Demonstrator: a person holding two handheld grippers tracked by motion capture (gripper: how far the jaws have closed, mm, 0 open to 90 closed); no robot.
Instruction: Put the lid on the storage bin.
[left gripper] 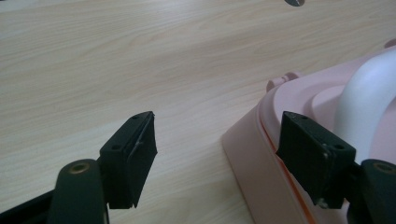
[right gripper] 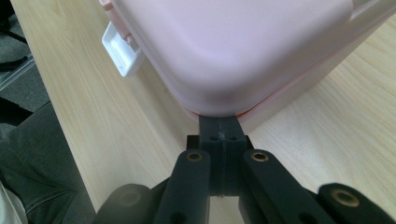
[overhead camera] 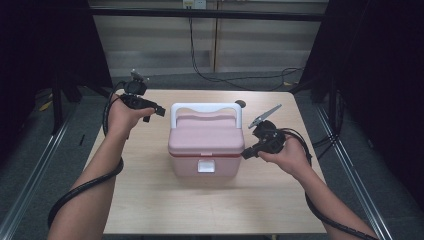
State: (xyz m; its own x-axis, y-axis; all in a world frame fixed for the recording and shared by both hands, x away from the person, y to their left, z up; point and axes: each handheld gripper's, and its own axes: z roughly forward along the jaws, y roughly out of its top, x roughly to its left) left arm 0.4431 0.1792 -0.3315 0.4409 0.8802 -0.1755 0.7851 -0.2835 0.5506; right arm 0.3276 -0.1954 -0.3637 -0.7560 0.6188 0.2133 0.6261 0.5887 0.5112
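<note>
Pink plastic storage box (overhead camera: 205,146) with a white carry handle (overhead camera: 205,108) and a white front latch (overhead camera: 205,166) sits mid-way across the light wood tabletop (overhead camera: 150,200), latch side toward the person.

Right claw (overhead camera: 246,154) has its jaws pressed together with nothing between them, tips butted against the box's right front corner just at the lid seam (right gripper: 219,116). My read: it's a brace or a pry point, so the box doesn't skid while the other hand works. Closed jaws make a stiffer pusher than open ones.

Left claw (overhead camera: 161,110) is spread wide and empty, hovering off the rear left corner of the lid; in the left gripper view one pad (left gripper: 316,156) overlaps the lid edge, the other (left gripper: 133,151) hangs over bare wood. Looks lined up to come in on the handle or lid rim, no contact yet.

Latch looks down, lid seated.
</note>
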